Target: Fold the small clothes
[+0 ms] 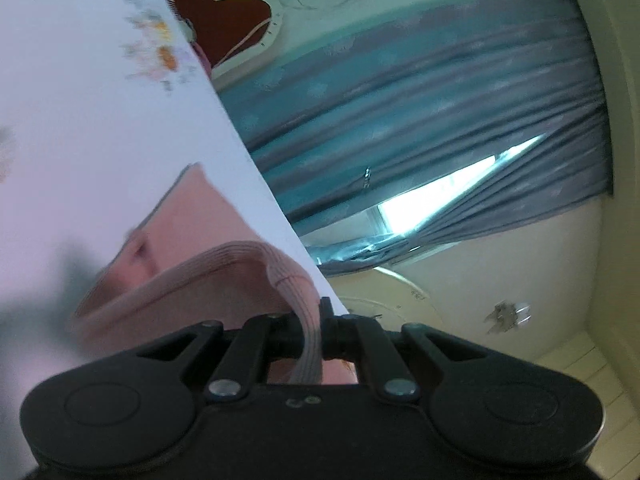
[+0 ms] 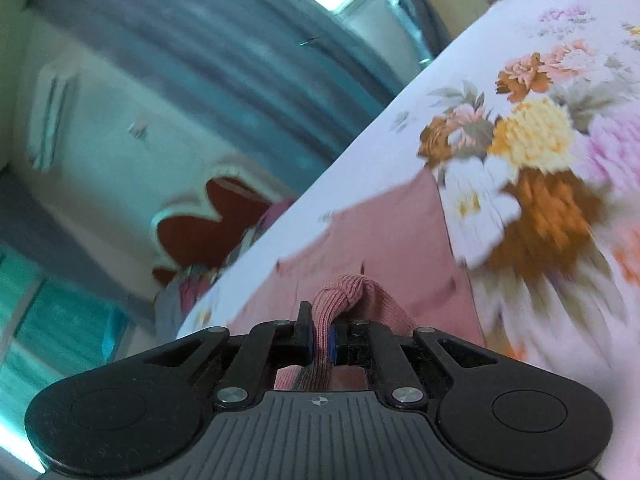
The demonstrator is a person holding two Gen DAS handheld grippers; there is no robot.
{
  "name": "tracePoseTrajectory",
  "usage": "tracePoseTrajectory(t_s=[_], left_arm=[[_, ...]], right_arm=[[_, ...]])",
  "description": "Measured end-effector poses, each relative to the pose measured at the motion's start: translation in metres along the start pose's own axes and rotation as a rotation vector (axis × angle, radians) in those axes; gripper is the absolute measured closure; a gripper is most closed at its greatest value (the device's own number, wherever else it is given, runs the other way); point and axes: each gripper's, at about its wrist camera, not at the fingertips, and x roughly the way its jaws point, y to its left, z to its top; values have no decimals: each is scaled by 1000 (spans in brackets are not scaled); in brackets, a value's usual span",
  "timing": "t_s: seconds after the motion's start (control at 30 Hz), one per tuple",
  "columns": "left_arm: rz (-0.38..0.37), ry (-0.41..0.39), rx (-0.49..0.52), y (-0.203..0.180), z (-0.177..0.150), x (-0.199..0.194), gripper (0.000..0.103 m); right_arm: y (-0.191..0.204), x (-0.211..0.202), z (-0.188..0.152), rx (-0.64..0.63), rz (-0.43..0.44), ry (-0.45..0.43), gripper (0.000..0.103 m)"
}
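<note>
Clearly, the pink garment (image 1: 188,248) is lifted off the floral bedsheet (image 1: 100,120) by its ribbed hem (image 1: 308,320), its body hanging down toward the bed. The left gripper (image 1: 316,334) has its jaws clamped tight on one stretch of that ribbing, and the right gripper (image 2: 320,338) pinches another bunched stretch of the ribbing between its jaws. Beyond the bed edge hang grey-blue curtains (image 1: 420,92) over a bright window (image 1: 432,196).

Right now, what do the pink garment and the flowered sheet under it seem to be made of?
Pink garment: soft matte knit, probably cotton; the pinched band is ribbed. Flowered sheet: smooth printed woven cloth, matte, fibre unclear through blur.
</note>
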Motion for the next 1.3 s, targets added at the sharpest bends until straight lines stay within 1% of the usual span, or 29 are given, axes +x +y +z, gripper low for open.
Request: tracePoseTrajectory(t_s=[0.07,0.17,0.23,0.33,0.4,0.43,0.47,0.5,0.53,0.57,0.6,0.63,0.67,0.7,0.73,0.77,0.8,0.83,0.87,0.9,0.97,1.0,1.03,1.07,1.1,1.13,1.17,1.2,1.3], left_arm=[[34,21,2,1,21,32,98],[96,65,-1,12,45,83,98],[124,93,0,18,56,103,98],[156,152,10,28,63,129,98],[157,184,26,36,68,146,97],[153,195,37,41,68,151,85],[156,196,44,44,71,156,54],[165,188,53,45,73,159,37],[184,158,78,43,75,157,19],[189,136,117,40,77,153,19],[187,134,151,39,79,152,19],[197,142,181,38,82,152,23],[219,160,232,36,84,153,29],[251,190,302,32,85,157,31],[288,228,383,28,83,162,36],[326,261,465,24,81,167,43],[362,291,546,20,77,173,46],[387,324,620,16,72,180,50],[402,349,675,13,67,183,55],[415,372,728,10,62,188,55],[436,401,796,8,55,195,55],[443,421,822,9,51,200,57],[447,431,845,9,47,202,59],[440,431,853,10,48,204,70],[427,434,851,9,47,207,77],[415,435,843,8,48,208,87],[403,427,835,7,49,207,91],[394,410,825,7,50,204,91],[345,321,788,7,57,195,92]], right_arm=[[-5,26,20,35,-22,15,97],[-16,73,44,82,-66,49,97],[-22,101,56,95,-100,67,97],[-35,135,66,123,-139,92,97],[-44,156,71,140,-135,117,96],[-47,164,73,135,-110,122,96],[-50,169,74,127,-90,126,92],[-51,172,76,120,-94,120,54],[-50,168,76,91,-117,69,18],[-47,163,77,49,-121,23,17],[-46,161,78,34,-118,11,17],[-47,159,79,24,-116,14,17],[-45,159,79,-16,-131,15,17],[-42,160,78,-80,-152,18,24],[-37,165,76,-152,-183,43,36],[-34,170,74,-206,-205,68,41],[-30,176,71,-264,-229,89,48],[-25,183,66,-331,-260,106,49],[-22,189,62,-388,-284,125,49],[-20,195,57,-432,-304,143,49],[-17,206,49,-507,-339,176,49],[-16,211,46,-537,-353,194,50],[-16,217,42,-568,-375,217,65],[-14,219,39,-592,-391,226,70],[-13,222,37,-609,-392,225,72],[-13,223,37,-616,-385,228,82],[-12,222,37,-623,-388,221,85],[-10,220,37,-634,-393,206,95],[-8,205,42,-616,-372,137,95]])
